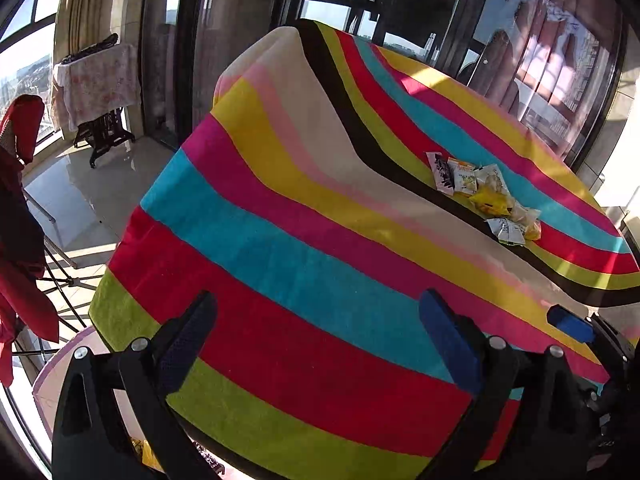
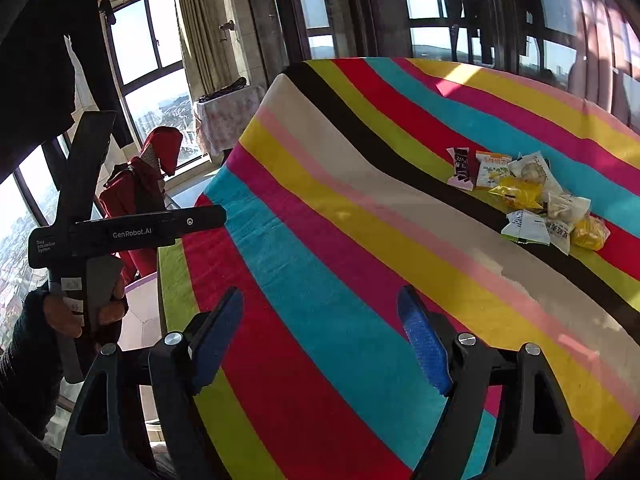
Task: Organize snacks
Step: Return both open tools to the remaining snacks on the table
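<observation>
A bench point(image 2: 360, 280) draped in a cloth of bold red, turquoise, yellow, pink, lime and black stripes point(image 1: 304, 216) fills both wrist views, sunlit beside tall windows point(image 2: 148, 40) overlooking a city. Left of it stand a chair hung with a red garment point(image 2: 152, 168) and, farther off, a small stand under a pale floral cover point(image 1: 96, 84). The left gripper point(image 1: 320, 340) hovers above the near red stripe, its blue-padded fingers point(image 1: 448, 340) spread wide with nothing between them; in the right wrist view a hand point(image 2: 76, 316) grasps that tool's handle. The right gripper point(image 2: 324, 332) hangs over the bench likewise, its fingers point(image 2: 424, 344) apart and empty. The snacks point(image 2: 532, 196), a loose cluster of small packets in white, yellow and orange, with one pink and black wrapper point(image 2: 460, 168) at its left end, lie on the far right of the bench, well apart from both grippers.
</observation>
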The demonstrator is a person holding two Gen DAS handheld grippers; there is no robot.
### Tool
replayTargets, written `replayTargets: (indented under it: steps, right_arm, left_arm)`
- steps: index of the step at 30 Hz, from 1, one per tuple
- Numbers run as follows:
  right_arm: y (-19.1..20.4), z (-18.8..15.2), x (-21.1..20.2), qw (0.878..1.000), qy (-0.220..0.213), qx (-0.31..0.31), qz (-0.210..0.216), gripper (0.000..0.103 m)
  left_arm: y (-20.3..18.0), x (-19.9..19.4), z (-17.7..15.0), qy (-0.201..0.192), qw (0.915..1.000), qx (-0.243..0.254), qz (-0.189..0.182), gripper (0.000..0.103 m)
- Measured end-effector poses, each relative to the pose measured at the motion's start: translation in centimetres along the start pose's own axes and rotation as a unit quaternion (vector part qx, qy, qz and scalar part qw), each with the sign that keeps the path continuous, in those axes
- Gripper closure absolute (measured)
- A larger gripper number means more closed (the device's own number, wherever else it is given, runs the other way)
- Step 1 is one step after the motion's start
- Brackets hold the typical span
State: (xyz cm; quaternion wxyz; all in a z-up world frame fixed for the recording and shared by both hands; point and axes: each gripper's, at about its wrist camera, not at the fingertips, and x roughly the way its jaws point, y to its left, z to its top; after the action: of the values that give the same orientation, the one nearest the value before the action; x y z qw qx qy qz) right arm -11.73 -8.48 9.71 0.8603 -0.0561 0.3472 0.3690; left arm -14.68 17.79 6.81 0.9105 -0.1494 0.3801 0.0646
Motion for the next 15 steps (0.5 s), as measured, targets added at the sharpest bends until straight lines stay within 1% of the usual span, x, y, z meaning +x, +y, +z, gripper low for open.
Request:
replayTargets:
  steps: [1, 2, 3, 5, 7, 9, 12, 14, 15]
  right_arm:
    - [-2.1, -0.1, -0.1, 0.999, 0.004, 0.026, -0.025, 0.026]
    - [-4.1, 0.0, 0.0, 0.997, 0.007, 0.053, -0.048, 0.026]
    - [-6.0, -0.2, -0.1, 0.995, 0.005, 0.076, -0.06, 0.026]
    - [-9.2, -0.5, -0.2, 0.992, 0.0, 0.11, -0.065, 0.026]
    - [-11.2, -0.1, 0.4, 0.99, -0.003, 0.115, -0.076, 0.026]
    - [-12.6, 0.4, 0.5, 0.989, -0.006, 0.108, -0.096, 0.026]
    - [-14.5, 1.2, 0.1, 0.987, -0.022, 0.113, -0.116, 0.026]
    - [-15.9, 1.2, -0.5, 0.984, -0.033, 0.128, -0.121, 0.026]
    - [-16.6, 1.1, -0.6, 0.983, -0.036, 0.138, -0.119, 0.026]
  left_arm:
    - [-2.3, 1.8, 0.5, 0.014, 0.9996, 0.023, -0.012, 0.002]
    - [-4.3, 3.4, 0.9, 0.025, 0.9984, 0.047, -0.016, 0.002]
    - [-6.7, 4.9, 1.3, 0.031, 0.9967, 0.072, -0.018, 0.002]
    - [-10.3, 7.5, 2.0, 0.038, 0.9928, 0.108, -0.034, 0.002]
    - [-13.4, 9.7, 2.4, 0.049, 0.9889, 0.131, -0.05, 0.002]
    - [-15.7, 11.2, 2.7, 0.059, 0.9863, 0.14, -0.063, 0.002]
    - [-18.0, 12.4, 3.3, 0.064, 0.9852, 0.136, -0.082, 0.002]
    - [-19.3, 12.9, 3.7, 0.059, 0.9807, 0.161, -0.094, 0.002]
    - [-20.0, 13.2, 4.2, 0.051, 0.9768, 0.187, -0.092, 0.002]
